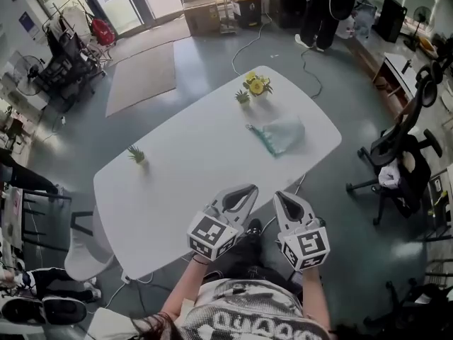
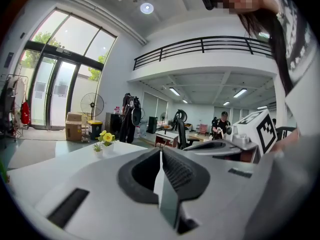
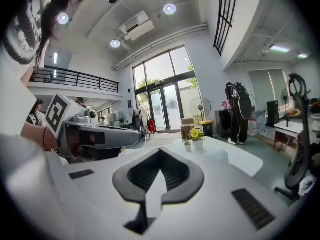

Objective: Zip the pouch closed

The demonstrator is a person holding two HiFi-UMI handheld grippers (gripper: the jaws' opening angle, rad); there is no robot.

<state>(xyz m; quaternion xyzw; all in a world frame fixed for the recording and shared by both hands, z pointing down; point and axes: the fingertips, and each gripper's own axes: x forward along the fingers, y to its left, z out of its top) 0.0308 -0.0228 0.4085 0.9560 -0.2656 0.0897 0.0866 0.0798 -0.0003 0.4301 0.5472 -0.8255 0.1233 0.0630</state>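
White table — pouch, flower pot, two small plants.

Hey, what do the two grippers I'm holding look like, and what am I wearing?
The left gripper and right gripper each have a smooth white shell tapering forward, black ridged pads lining the jaws, and a cube with black-and-white square markers at the back. You wear a black-and-white patterned top.

Open table up to the pouch, flowerpot beyond it
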